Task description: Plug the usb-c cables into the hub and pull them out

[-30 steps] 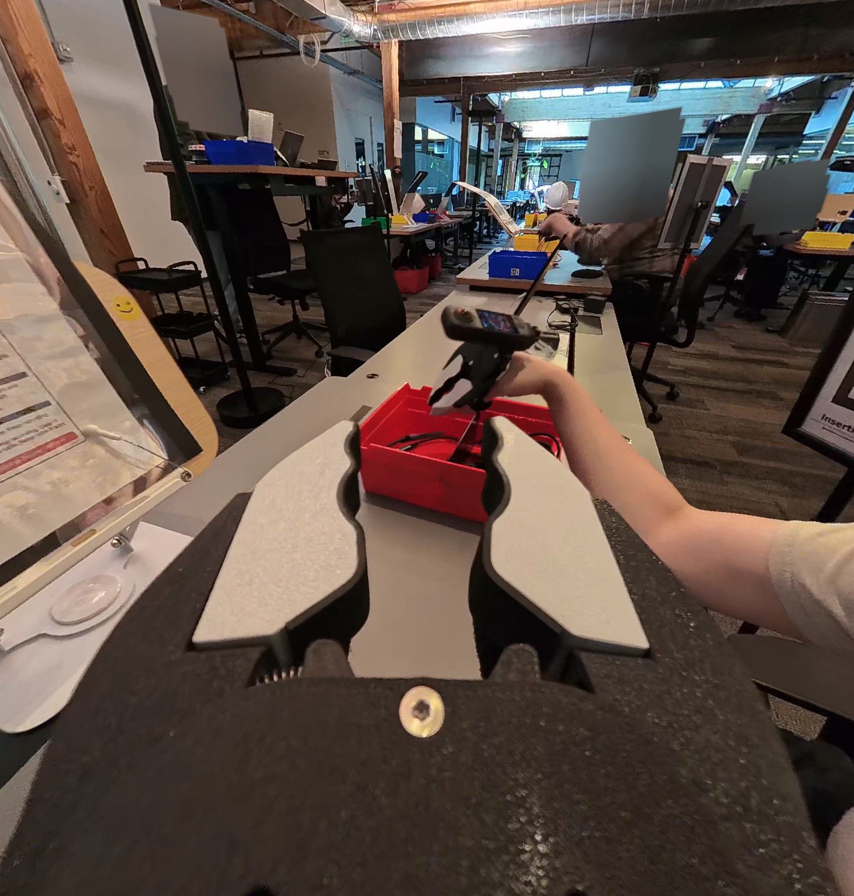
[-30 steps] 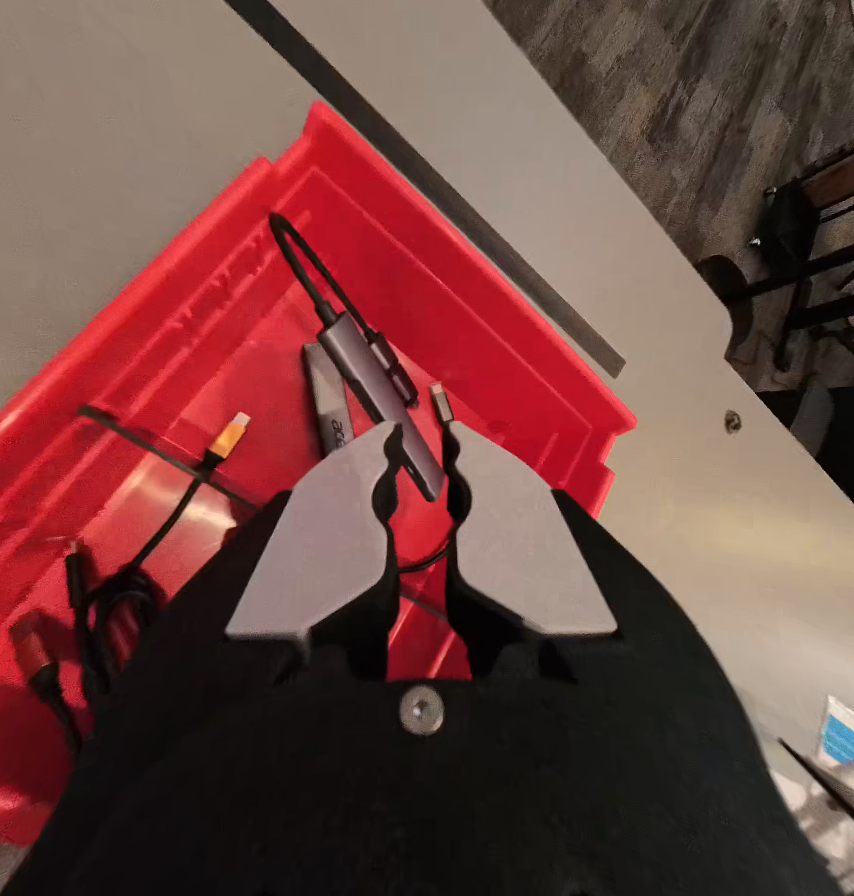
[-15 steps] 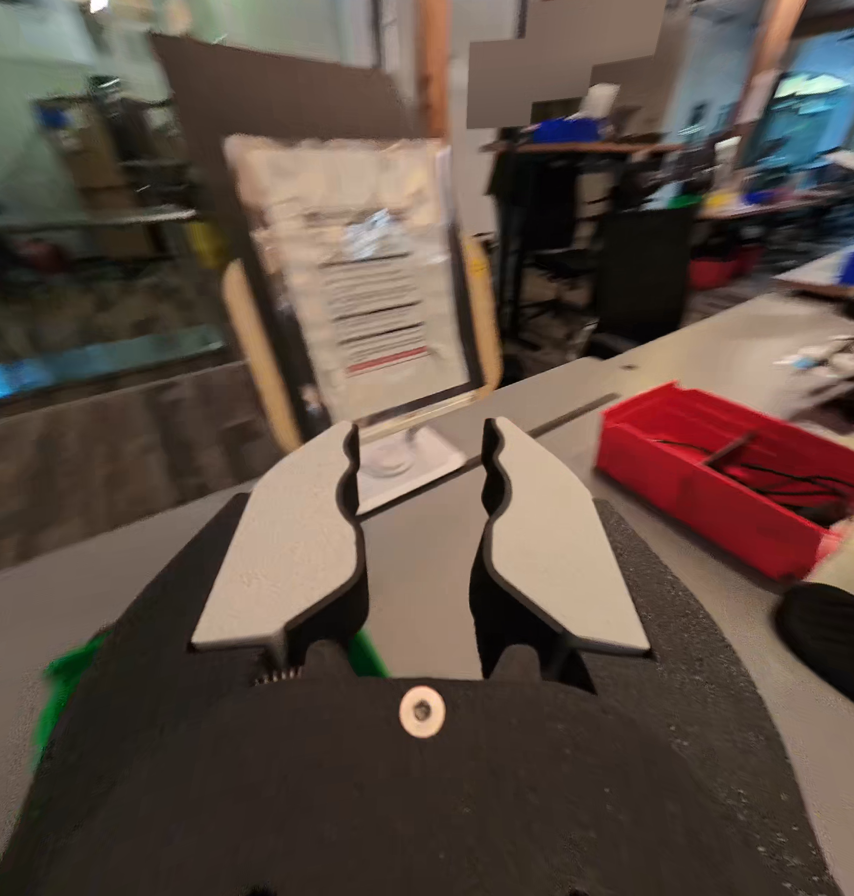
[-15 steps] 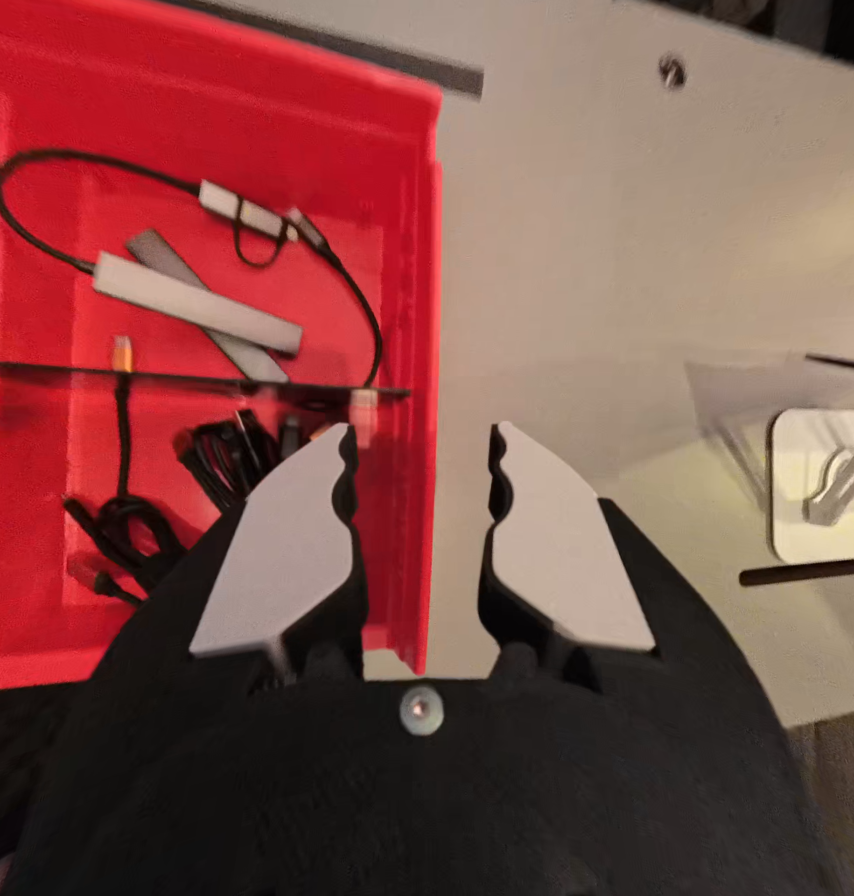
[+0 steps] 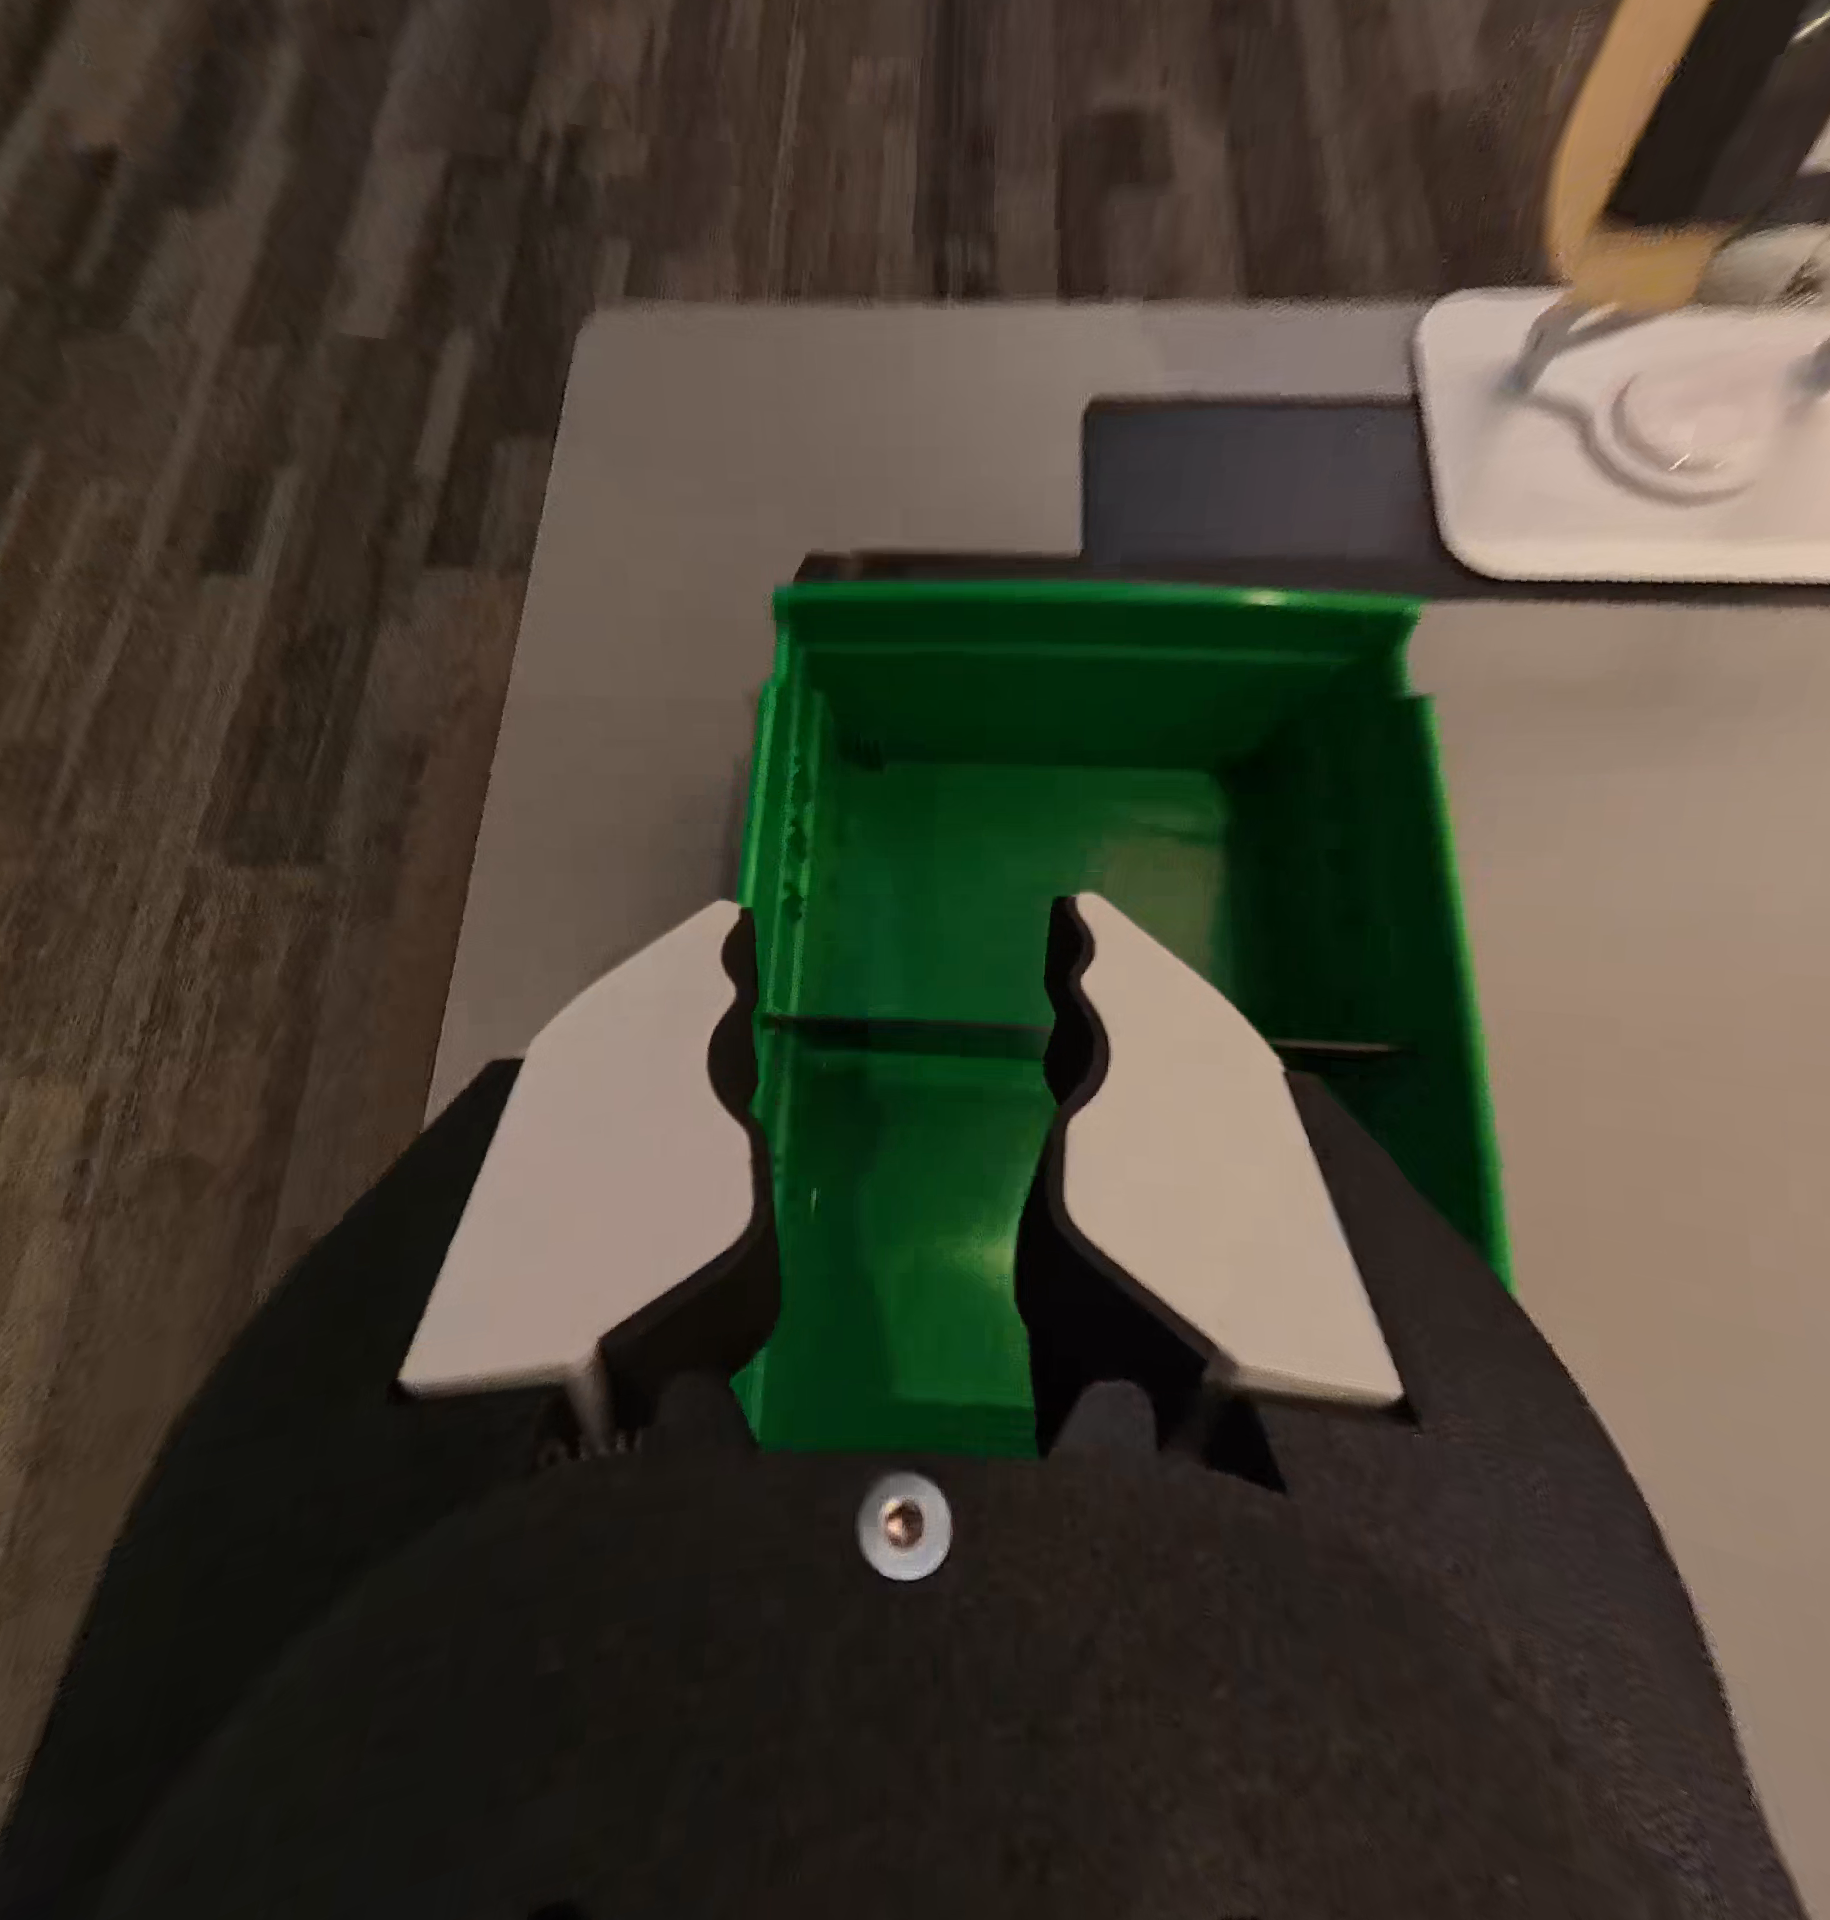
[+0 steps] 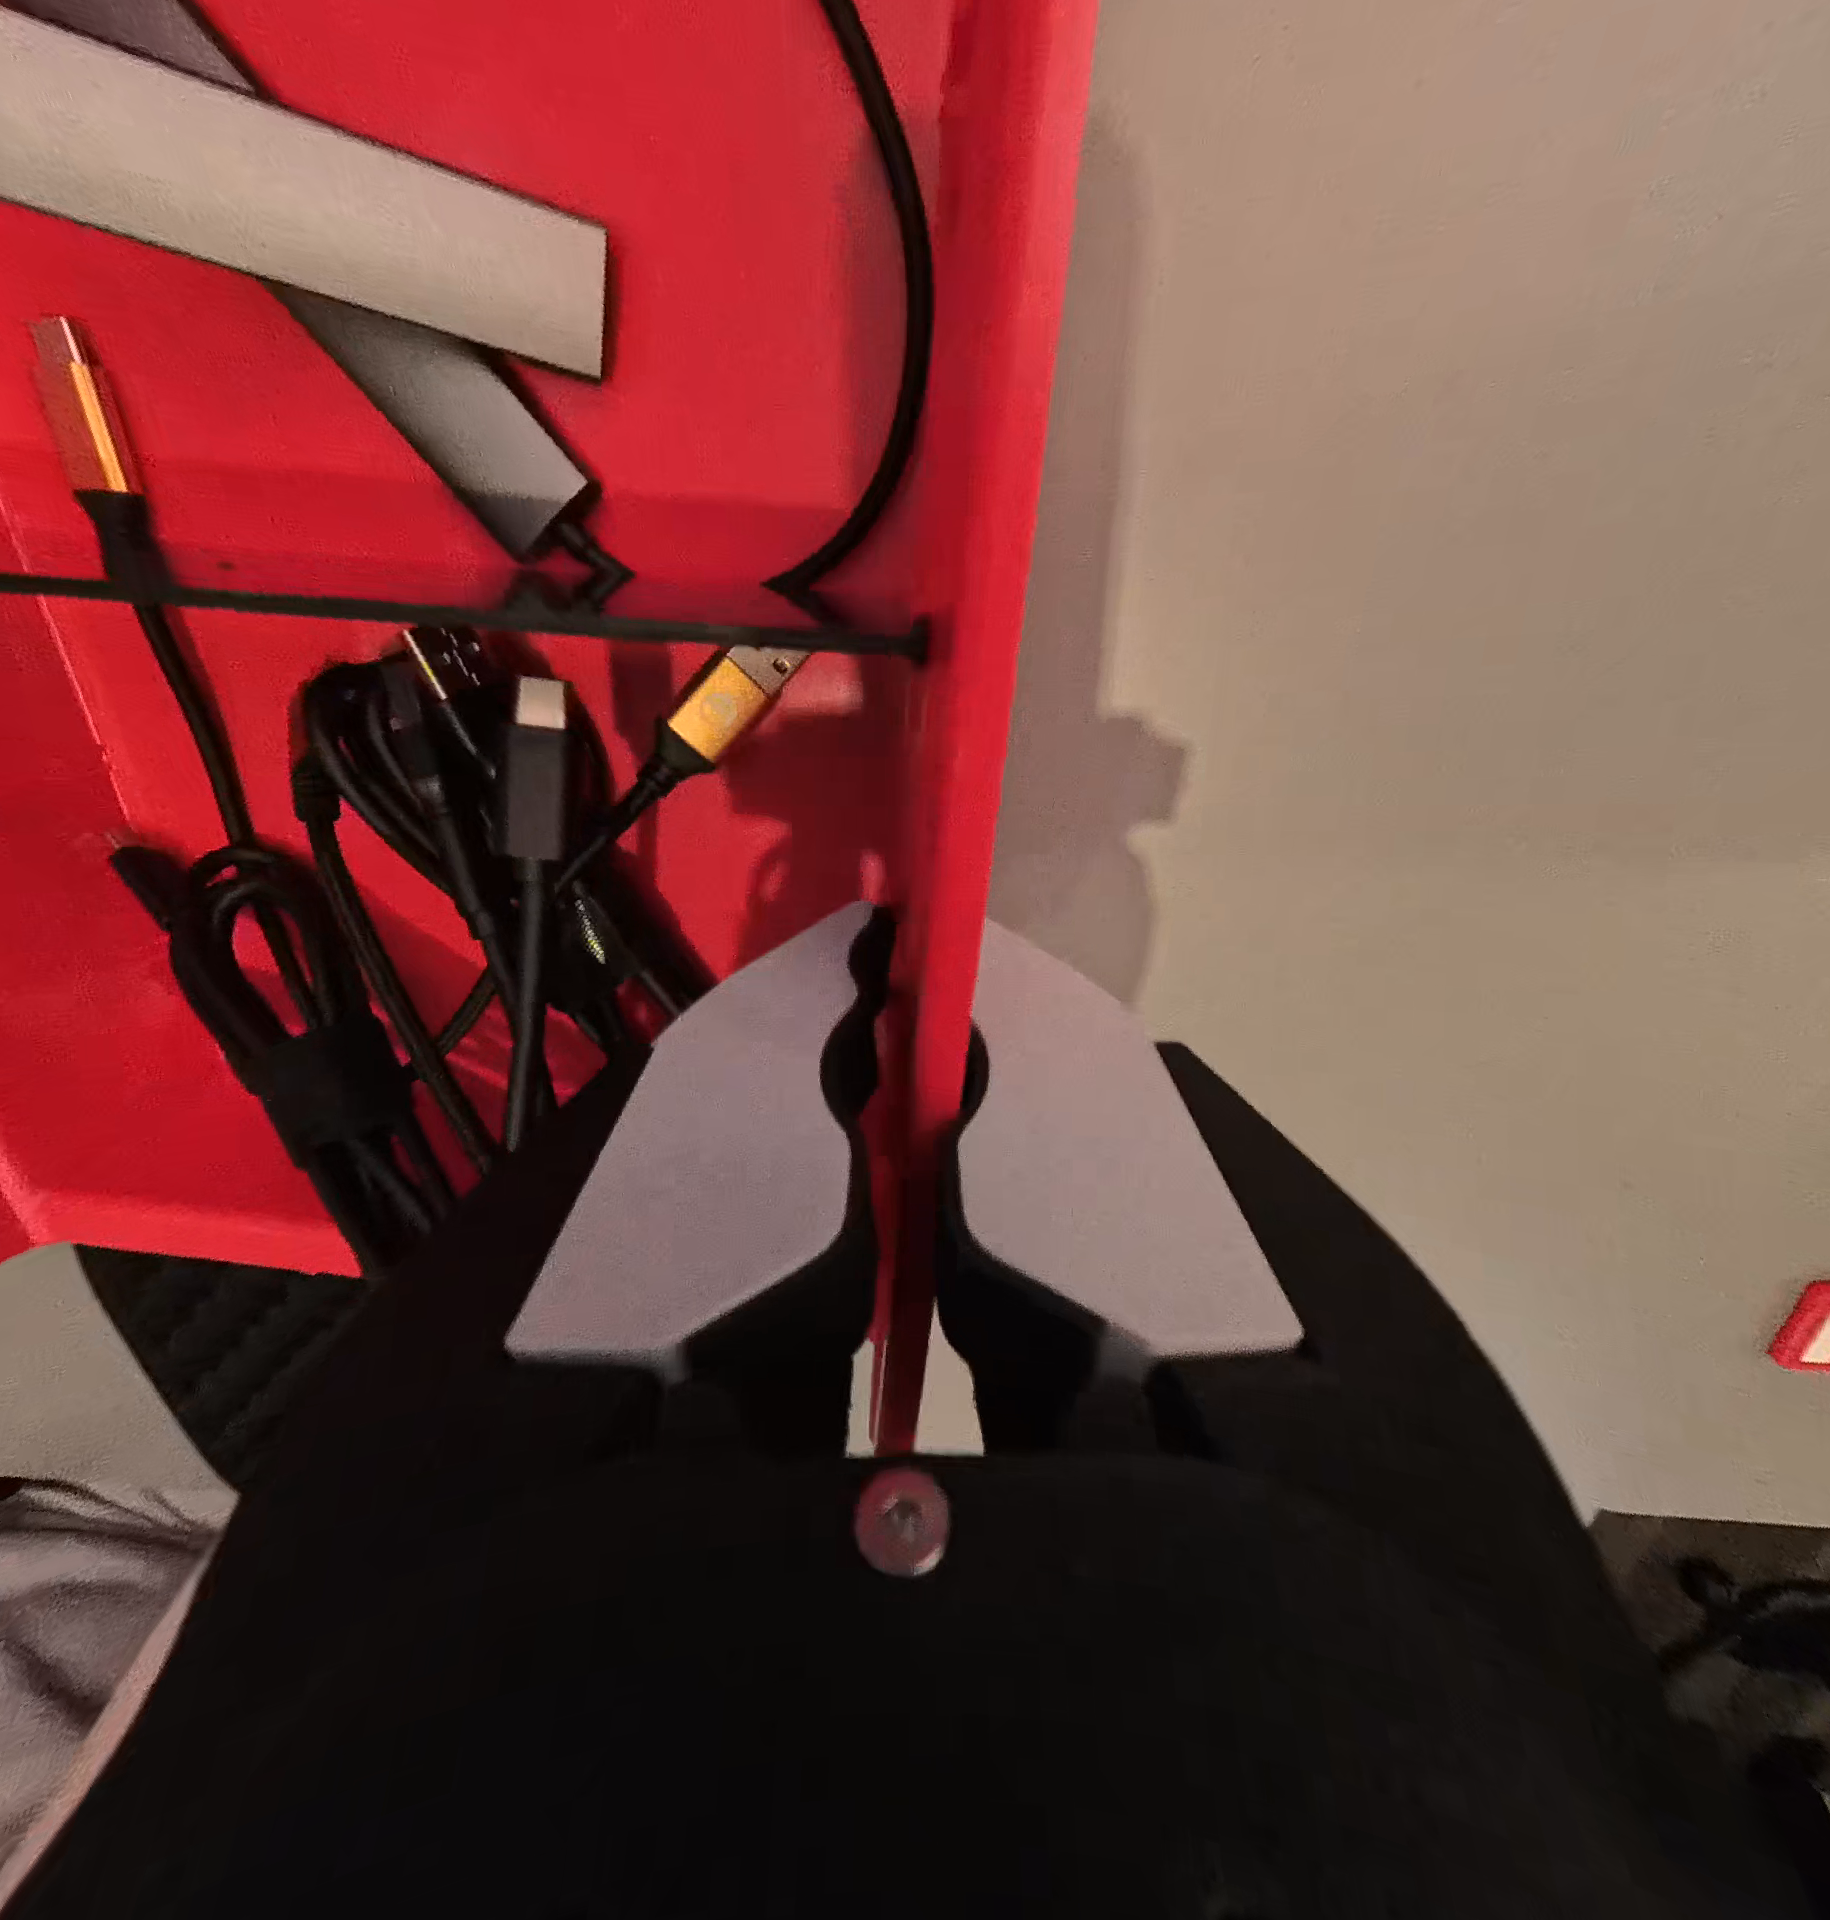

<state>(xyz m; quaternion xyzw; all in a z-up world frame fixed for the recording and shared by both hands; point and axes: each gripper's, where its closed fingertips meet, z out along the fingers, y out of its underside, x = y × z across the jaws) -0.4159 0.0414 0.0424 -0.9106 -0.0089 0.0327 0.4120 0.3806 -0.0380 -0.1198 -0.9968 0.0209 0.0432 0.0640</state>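
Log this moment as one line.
left gripper: open over green bin | right gripper: shut on red bin wall | cables: unplugged in bin

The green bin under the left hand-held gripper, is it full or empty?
Empty, as far as visible. The green bin shows only bare green floor on both sides of its thin divider; the gripper hides part of the near compartment.

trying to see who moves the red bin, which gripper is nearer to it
Right. The right gripper straddles the red bin's side wall, one of its fingers inside and one outside. The left gripper is at the green bin; its view shows no red bin.
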